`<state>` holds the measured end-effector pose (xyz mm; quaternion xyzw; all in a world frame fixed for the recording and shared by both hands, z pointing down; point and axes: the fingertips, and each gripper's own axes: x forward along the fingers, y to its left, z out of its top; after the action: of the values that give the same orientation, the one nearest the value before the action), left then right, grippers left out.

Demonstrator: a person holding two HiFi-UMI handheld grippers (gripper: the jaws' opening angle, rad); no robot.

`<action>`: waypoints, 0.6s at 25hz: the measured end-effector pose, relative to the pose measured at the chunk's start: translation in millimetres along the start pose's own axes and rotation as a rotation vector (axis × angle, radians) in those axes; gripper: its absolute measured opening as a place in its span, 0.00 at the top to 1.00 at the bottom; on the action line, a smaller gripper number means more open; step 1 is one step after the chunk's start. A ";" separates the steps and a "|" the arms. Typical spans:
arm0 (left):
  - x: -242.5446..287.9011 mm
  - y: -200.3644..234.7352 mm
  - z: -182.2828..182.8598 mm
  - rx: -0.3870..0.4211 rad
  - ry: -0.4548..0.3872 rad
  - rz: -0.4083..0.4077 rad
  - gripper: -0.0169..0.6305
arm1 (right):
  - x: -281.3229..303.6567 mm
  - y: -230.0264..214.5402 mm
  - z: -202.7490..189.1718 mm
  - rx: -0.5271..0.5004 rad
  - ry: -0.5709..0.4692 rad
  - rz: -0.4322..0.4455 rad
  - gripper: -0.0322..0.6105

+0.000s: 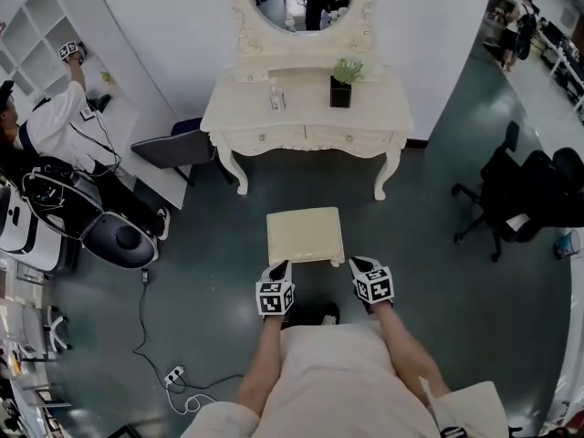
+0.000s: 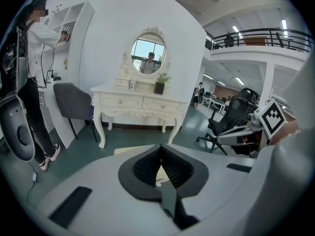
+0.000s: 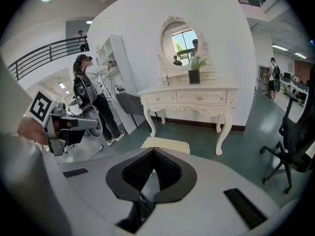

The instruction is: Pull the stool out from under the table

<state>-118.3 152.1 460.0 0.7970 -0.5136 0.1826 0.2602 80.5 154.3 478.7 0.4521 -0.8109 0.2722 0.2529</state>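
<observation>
While the stool (image 1: 305, 235) stands clear of the table (image 1: 306, 117), the left gripper (image 1: 280, 268) and right gripper (image 1: 359, 265) sit at its near corners, jaws closed together, grasping nothing.

Closed tongs (image 2: 160, 151), cream stool (image 2: 125, 150) just beyond

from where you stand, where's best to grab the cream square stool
Probably the near seat edge, from this side: the cream square stool stands level, clear of the white dressing table, that edge nearest the left gripper and right gripper.
</observation>
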 end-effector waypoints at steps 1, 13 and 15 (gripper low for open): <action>-0.1 0.5 -0.5 -0.001 -0.001 0.001 0.95 | 0.8 0.3 -1.0 0.002 0.001 0.001 0.88; 1.6 0.7 -4.1 0.004 -0.001 -0.002 0.95 | 3.7 -2.7 -5.5 0.017 0.002 -0.004 0.88; 0.9 1.6 -2.8 0.002 -0.002 -0.005 0.95 | 2.9 -1.8 -4.5 0.020 0.002 -0.006 0.88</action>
<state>-119.5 152.6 463.1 0.7987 -0.5117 0.1814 0.2594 81.4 154.8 484.2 0.4567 -0.8066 0.2800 0.2498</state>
